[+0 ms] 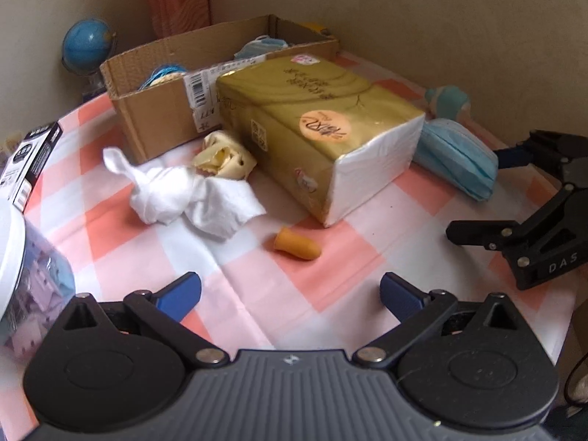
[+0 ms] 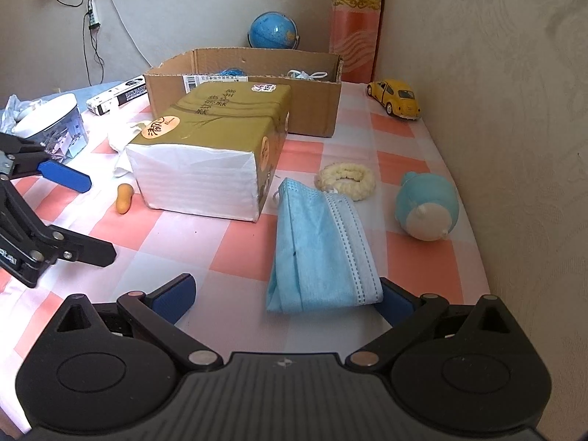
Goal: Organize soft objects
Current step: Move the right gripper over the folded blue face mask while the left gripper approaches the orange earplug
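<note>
A gold tissue pack point(image 1: 316, 125) point(image 2: 217, 147) lies in front of an open cardboard box point(image 1: 161, 110) point(image 2: 312, 110) that holds a mask and blue yarn. An orange earplug point(image 1: 298, 244) point(image 2: 123, 198), a crumpled white tissue point(image 1: 183, 194) and a cream cloth point(image 1: 224, 156) lie left of the pack. A blue face mask point(image 2: 319, 250) point(image 1: 455, 154), a cream scrunchie point(image 2: 347, 180) and a teal squishy toy point(image 2: 426, 205) lie to its right. My left gripper point(image 1: 290, 294) is open, just short of the earplug. My right gripper point(image 2: 286, 296) is open with the mask's near end between its fingers.
A clear jar with a white lid point(image 1: 22, 257) point(image 2: 55, 121) and a black-and-white carton point(image 1: 31, 161) point(image 2: 117, 95) stand at the left. A yellow toy car point(image 2: 395, 99) and a globe point(image 2: 273, 31) are at the back. The wall runs along the table's right edge.
</note>
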